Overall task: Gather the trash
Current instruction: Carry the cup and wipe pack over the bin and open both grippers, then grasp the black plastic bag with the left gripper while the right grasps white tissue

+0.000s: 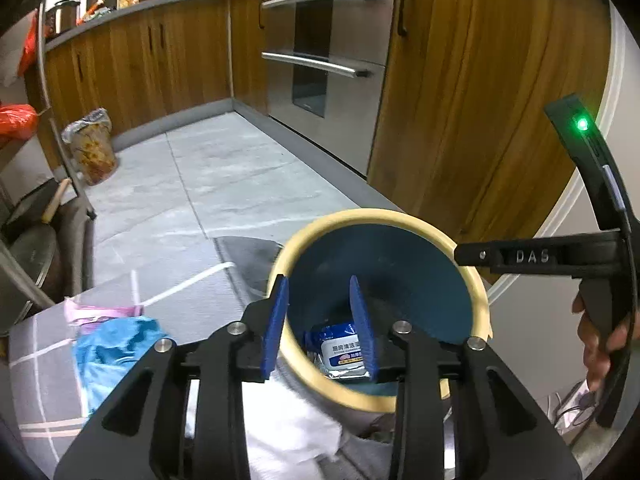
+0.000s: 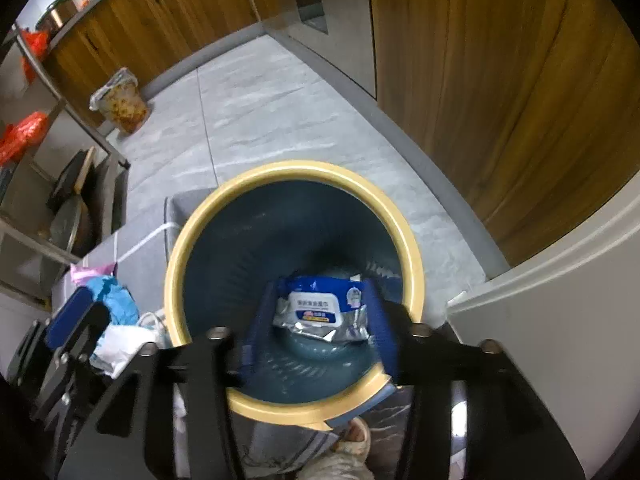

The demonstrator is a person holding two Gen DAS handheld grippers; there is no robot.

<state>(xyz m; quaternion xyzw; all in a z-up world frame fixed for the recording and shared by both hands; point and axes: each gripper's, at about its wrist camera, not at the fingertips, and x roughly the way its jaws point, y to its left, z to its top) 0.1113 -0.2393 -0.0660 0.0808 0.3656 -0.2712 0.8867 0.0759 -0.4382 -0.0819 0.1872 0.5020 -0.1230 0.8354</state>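
Note:
A blue bin with a cream rim (image 1: 316,226) (image 2: 288,168) stands on the floor against a grey checked surface. A blue-and-white wet-wipes packet (image 1: 340,354) (image 2: 316,308) lies at the bottom of the bin. My right gripper (image 2: 320,294) hangs over the bin mouth, open, and the packet shows far below between its blue fingers. My left gripper (image 1: 318,292) is open and holds nothing, one pad outside the near rim and one over the bin. On the grey surface lie a crumpled blue piece (image 1: 116,344) (image 2: 116,296), a pink wrapper (image 1: 100,314) and white tissue (image 1: 288,420) (image 2: 120,344).
Wooden cabinets (image 1: 480,100) and a steel oven (image 1: 320,60) line the far side of the grey tiled floor. A second, bag-lined bin (image 1: 92,148) (image 2: 120,100) stands by the cabinets. A metal rack (image 2: 60,184) with pans and red bags is at the left. A person's shoe (image 2: 352,436) is beside the blue bin.

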